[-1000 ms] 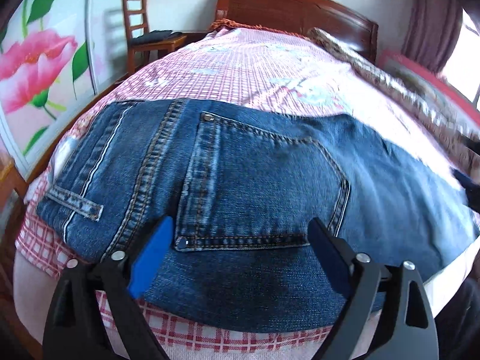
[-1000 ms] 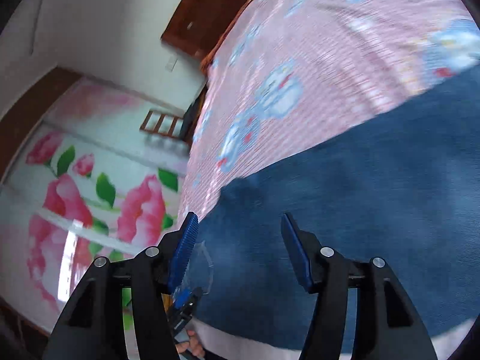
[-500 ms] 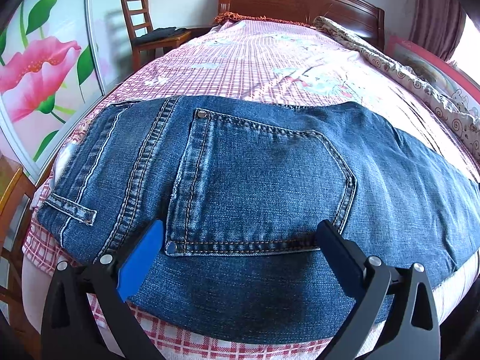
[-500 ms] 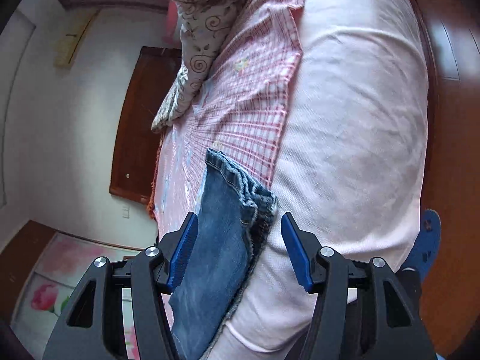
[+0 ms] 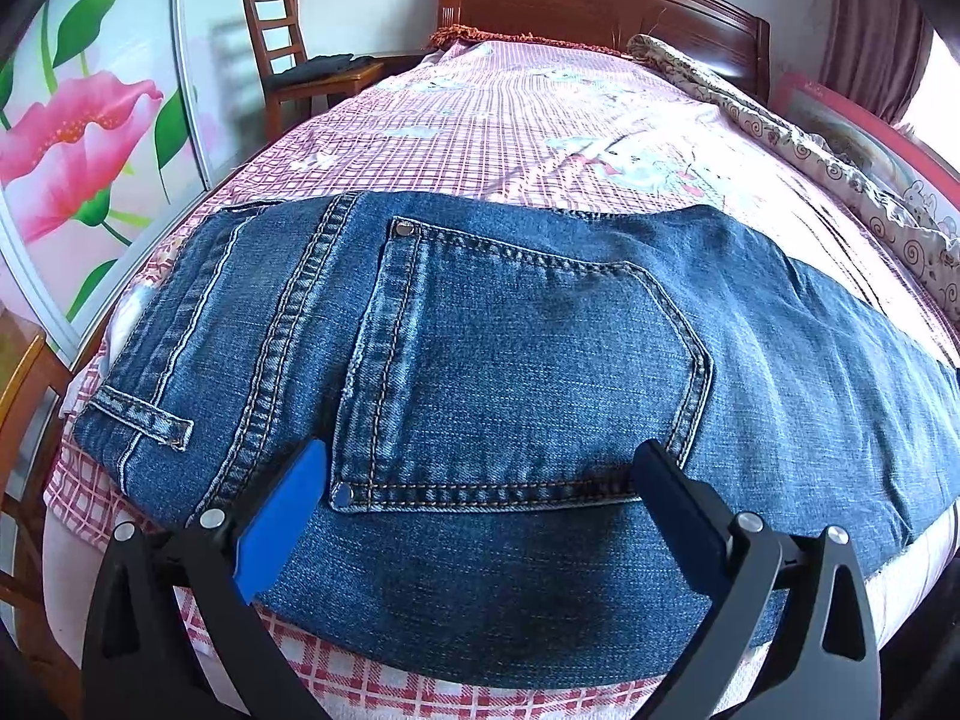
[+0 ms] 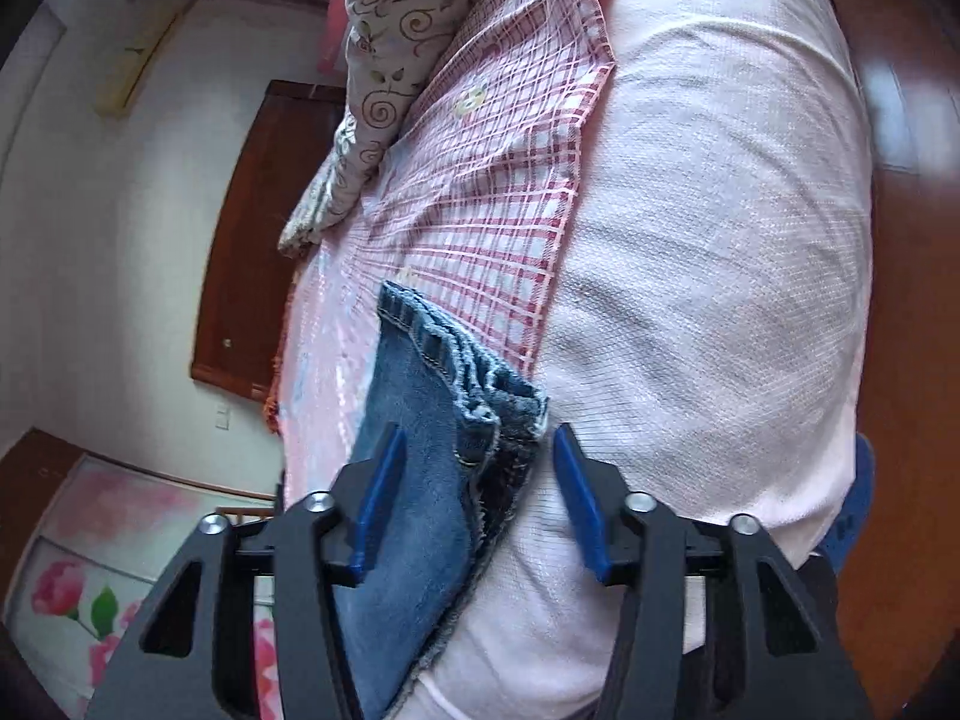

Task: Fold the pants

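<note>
Blue jeans point(image 5: 540, 360) lie flat across the foot of the bed, back pocket up and waistband to the left. My left gripper point(image 5: 480, 456) hovers wide open just above the pocket's lower seam, holding nothing. In the right wrist view the stacked leg hems of the jeans point(image 6: 420, 372) reach the mattress edge. My right gripper point(image 6: 478, 438) is rolled on its side, and its jaws are closing with the hems between them. The left pad is at the denim, while a gap still shows at the right pad.
The bed carries a pink checked sheet point(image 5: 510, 138) over a pale mattress point(image 6: 690, 240). A patterned quilt point(image 5: 810, 144) runs along the far right side. A wooden chair point(image 5: 288, 60) and a flowered wardrobe door point(image 5: 72, 138) stand at the left. Wooden floor point(image 6: 912, 240) lies beyond the mattress.
My right gripper swung from over the middle of the jeans to the leg hems at the bed's edge, rolled over, and narrowed its jaws around them. The left gripper opened slightly wider and stayed put.
</note>
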Available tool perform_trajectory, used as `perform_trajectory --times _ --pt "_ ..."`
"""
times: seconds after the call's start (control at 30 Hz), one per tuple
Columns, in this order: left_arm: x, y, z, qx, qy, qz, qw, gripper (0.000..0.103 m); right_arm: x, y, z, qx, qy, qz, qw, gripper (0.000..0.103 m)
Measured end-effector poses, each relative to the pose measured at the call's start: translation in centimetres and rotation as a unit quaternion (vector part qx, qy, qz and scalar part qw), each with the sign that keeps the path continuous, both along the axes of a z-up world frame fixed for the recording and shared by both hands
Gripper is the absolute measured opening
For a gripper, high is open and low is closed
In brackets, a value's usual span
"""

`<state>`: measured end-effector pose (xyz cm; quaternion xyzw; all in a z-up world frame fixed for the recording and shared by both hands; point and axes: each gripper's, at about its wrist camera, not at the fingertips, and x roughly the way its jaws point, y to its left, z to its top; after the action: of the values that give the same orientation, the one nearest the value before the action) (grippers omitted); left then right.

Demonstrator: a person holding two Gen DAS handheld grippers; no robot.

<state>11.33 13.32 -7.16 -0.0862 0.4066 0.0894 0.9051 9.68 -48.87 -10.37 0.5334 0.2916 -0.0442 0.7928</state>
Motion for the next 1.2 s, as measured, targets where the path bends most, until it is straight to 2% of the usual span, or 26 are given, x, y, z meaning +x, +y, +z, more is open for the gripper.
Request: perform_trajectory --times 0.03,0.1,0.2,0.27,0.57,0.7,0.77,0.8,0.83,0.9,0.93,0.97,1.03,1.1,1.2 --pt "0.0 0.0 0.0 0.000 0.000 -0.001 1.0000 0.101 0.0 -0.1 -0.2 0.001 -0.003 0.000 1.000 0.020" --pt "-0.1 0.1 0.0 -0.002 -0.002 -0.003 1.0000 0.101 -0.7 -0.5 -1.2 0.039 -0.016 -0.016 0.999 0.018" --pt "-0.2 0.2 0.1 -0.003 -0.002 -0.007 1.0000 0.101 -1.2 0.0 -0.5 0.036 -0.031 -0.023 0.999 0.014" --pt "-0.3 0.2 0.1 -0.003 -0.003 -0.009 1.0000 0.101 -1.5 0.3 0.7 0.035 -0.044 -0.023 0.998 0.006" --pt "-0.5 0.4 0.2 -0.011 -0.010 -0.009 0.9998 0.101 0.8 2.3 6.7 -0.027 -0.072 0.022 0.997 0.005" --pt "-0.5 0.5 0.2 -0.018 -0.013 -0.009 0.9997 0.101 1.8 1.9 6.3 -0.036 -0.050 0.021 0.998 0.005" --pt "-0.6 0.6 0.2 -0.024 -0.016 -0.009 0.9995 0.101 1.8 1.5 5.9 -0.079 -0.012 0.014 0.997 0.005" --pt "-0.7 0.7 0.2 -0.026 -0.017 -0.010 0.9995 0.101 1.8 1.3 5.3 -0.075 -0.004 0.020 0.997 0.005" --pt "-0.6 0.7 0.2 -0.027 -0.017 -0.010 0.9994 0.101 1.7 1.1 4.5 -0.073 0.012 0.023 0.997 0.007" --pt "-0.6 0.7 0.2 -0.026 -0.018 -0.012 0.9994 0.101 1.4 1.1 3.9 -0.113 0.064 0.021 0.991 0.012" --pt "-0.6 0.7 0.2 -0.024 -0.018 -0.013 0.9995 0.101 1.0 1.2 4.0 -0.135 0.061 0.020 0.989 0.014" --pt "-0.6 0.6 0.2 -0.023 -0.017 -0.013 0.9995 0.101 0.7 1.2 4.1 -0.159 0.070 0.011 0.985 0.028" --pt "-0.6 0.7 0.2 -0.023 -0.017 -0.013 0.9995 0.101 0.1 1.1 4.5 -0.199 0.080 -0.005 0.977 0.047" --pt "-0.6 0.6 0.2 -0.024 -0.017 -0.012 0.9995 0.101 0.0 1.0 4.3 -0.202 0.064 -0.002 0.977 0.049" --pt "-0.5 0.5 0.1 -0.020 -0.016 -0.012 0.9996 0.101 0.9 1.2 3.3 -0.191 0.071 0.032 0.979 0.052"
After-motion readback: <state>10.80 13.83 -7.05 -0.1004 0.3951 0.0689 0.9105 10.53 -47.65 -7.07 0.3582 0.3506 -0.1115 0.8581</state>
